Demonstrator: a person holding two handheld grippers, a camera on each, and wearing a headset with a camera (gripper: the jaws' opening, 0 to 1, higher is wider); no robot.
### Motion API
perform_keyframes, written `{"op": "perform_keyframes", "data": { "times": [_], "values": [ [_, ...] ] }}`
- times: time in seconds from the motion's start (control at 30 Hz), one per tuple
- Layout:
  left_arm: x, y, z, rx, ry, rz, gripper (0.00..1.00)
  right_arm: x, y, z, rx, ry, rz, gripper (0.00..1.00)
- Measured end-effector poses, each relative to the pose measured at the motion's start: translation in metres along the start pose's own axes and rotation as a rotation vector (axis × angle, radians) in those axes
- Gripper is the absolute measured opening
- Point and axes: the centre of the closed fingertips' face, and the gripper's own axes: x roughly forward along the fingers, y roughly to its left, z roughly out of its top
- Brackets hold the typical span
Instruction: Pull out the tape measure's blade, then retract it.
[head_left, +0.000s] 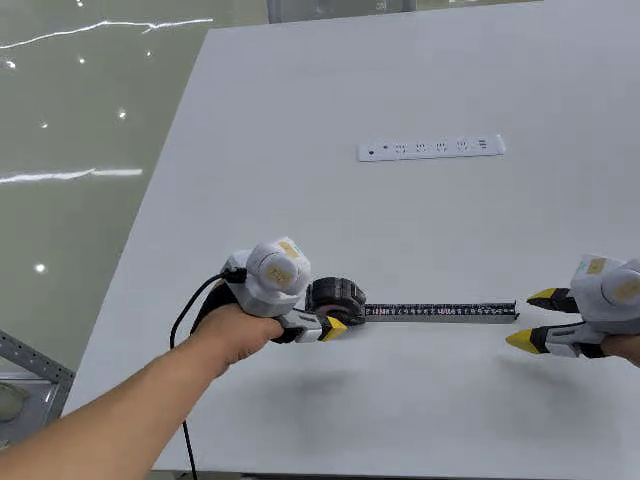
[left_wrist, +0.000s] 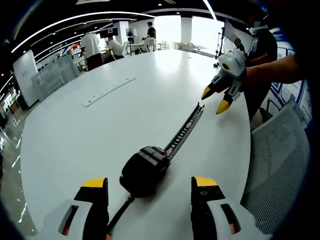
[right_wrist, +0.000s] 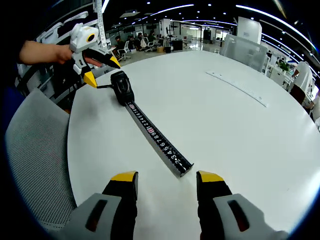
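Head view: the tape measure (head_left: 335, 297) lies on the white table (head_left: 400, 60) between the left gripper's (head_left: 335, 312) fingers. Its blade (head_left: 440, 312) reaches out toward the right gripper (head_left: 533, 318).

Left gripper view: the fingers are apart, with a gap on each side of the tape measure.

Right gripper view: the fingers are apart. The blade's end lies just in front of them.

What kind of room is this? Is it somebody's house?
Probably not a house. It looks like a big open office or workshop: people are gathered far behind, long strip lights run across the ceiling, and a power strip lies on the large white table.
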Motion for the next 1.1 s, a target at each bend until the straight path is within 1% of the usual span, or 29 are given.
{"op": "perform_keyframes", "data": {
  "times": [0.03, 0.1, 0.13, 0.2, 0.3, 0.4, 0.53, 0.63, 0.7, 0.73, 0.83, 0.9, 0.97, 1.0, 1.1],
  "values": [
    [-0.002, -0.001, -0.001, -0.002, 0.001, 0.001, 0.64, -0.002, 0.002, 0.001, 0.01, -0.009, -0.005, 0.44],
    [-0.006, -0.004, -0.002, -0.032, -0.008, 0.007, 0.65, -0.006, 0.006, 0.002, 0.043, -0.015, -0.013, 0.46],
    [-0.008, -0.007, -0.002, -0.05, -0.01, 0.005, 0.65, -0.009, 0.006, 0.003, 0.061, -0.02, -0.031, 0.47],
    [-0.012, -0.009, -0.002, -0.081, -0.022, 0.012, 0.66, -0.012, 0.008, 0.005, 0.096, -0.036, -0.042, 0.5],
    [-0.02, -0.012, -0.002, -0.12, -0.036, 0.027, 0.67, -0.021, 0.014, 0.007, 0.117, -0.053, -0.063, 0.53],
    [-0.028, -0.016, -0.003, -0.143, -0.045, 0.041, 0.69, -0.029, 0.019, 0.009, 0.157, -0.073, -0.077, 0.56],
    [-0.036, -0.017, -0.003, -0.183, -0.063, 0.064, 0.73, -0.039, 0.025, 0.011, 0.177, -0.09, -0.096, 0.6],
    [-0.044, -0.021, -0.004, -0.214, -0.079, 0.075, 0.75, -0.049, 0.031, 0.015, 0.208, -0.114, -0.113, 0.65],
    [-0.047, -0.024, -0.005, -0.216, -0.08, 0.073, 0.76, -0.054, 0.034, 0.016, 0.217, -0.122, -0.126, 0.67],
    [-0.05, -0.023, -0.005, -0.228, -0.086, 0.092, 0.78, -0.058, 0.035, 0.017, 0.229, -0.134, -0.144, 0.69],
    [-0.058, -0.024, -0.006, -0.246, -0.098, 0.103, 0.79, -0.065, 0.043, 0.018, 0.251, -0.15, -0.151, 0.72],
    [-0.064, -0.025, -0.006, -0.261, -0.104, 0.121, 0.81, -0.069, 0.05, 0.017, 0.264, -0.151, -0.154, 0.73],
    [-0.069, -0.027, -0.006, -0.277, -0.109, 0.127, 0.81, -0.074, 0.054, 0.017, 0.272, -0.158, -0.165, 0.74],
    [-0.071, -0.026, -0.007, -0.283, -0.11, 0.138, 0.82, -0.076, 0.055, 0.017, 0.281, -0.16, -0.169, 0.75],
    [-0.078, -0.028, -0.009, -0.284, -0.111, 0.148, 0.83, -0.084, 0.062, 0.02, 0.297, -0.17, -0.181, 0.77]
  ]
}}
